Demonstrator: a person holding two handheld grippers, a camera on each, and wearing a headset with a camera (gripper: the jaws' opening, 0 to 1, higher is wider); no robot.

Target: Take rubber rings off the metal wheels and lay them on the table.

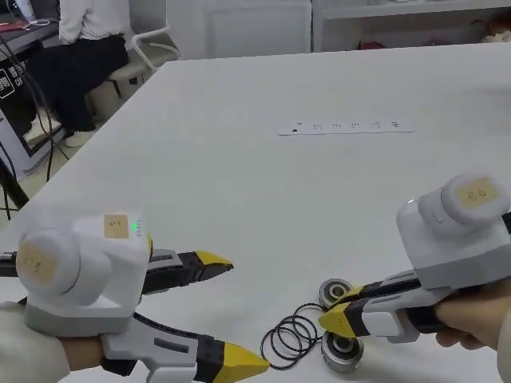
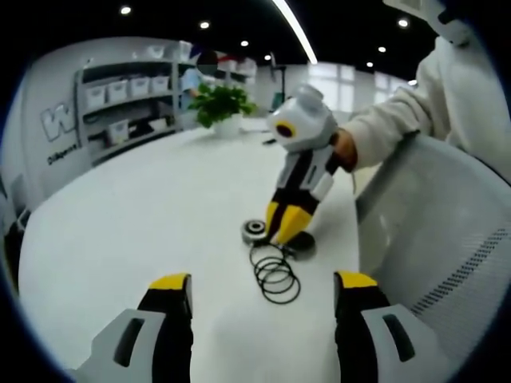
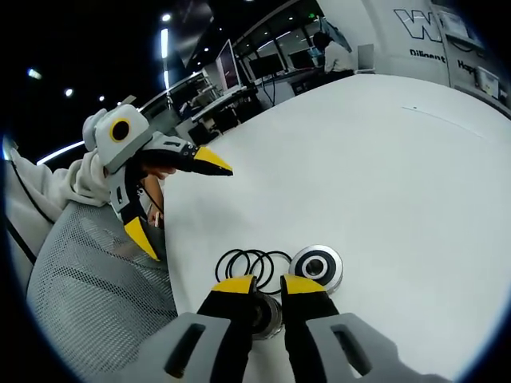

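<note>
Rubber rings (image 1: 291, 335), three, beside two metal wheels (image 1: 335, 292), left tool (image 1: 246, 314) open, right tool (image 1: 329, 317) closed.

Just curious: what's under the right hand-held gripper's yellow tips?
A metal wheel lies there, partly covered by the right hand-held gripper. The part of its rim beneath the tips cannot be seen.

Several thin black rubber rings (image 1: 291, 335) lie flat and overlapping in a loose cluster on the white counter (image 1: 239, 183). One round silver metal wheel (image 1: 335, 291) lies flat just beside them at their 2 o'clock. A second metal wheel (image 1: 343, 353), at their 4 o'clock, sits partly under the right claw (image 1: 335, 319).
</note>
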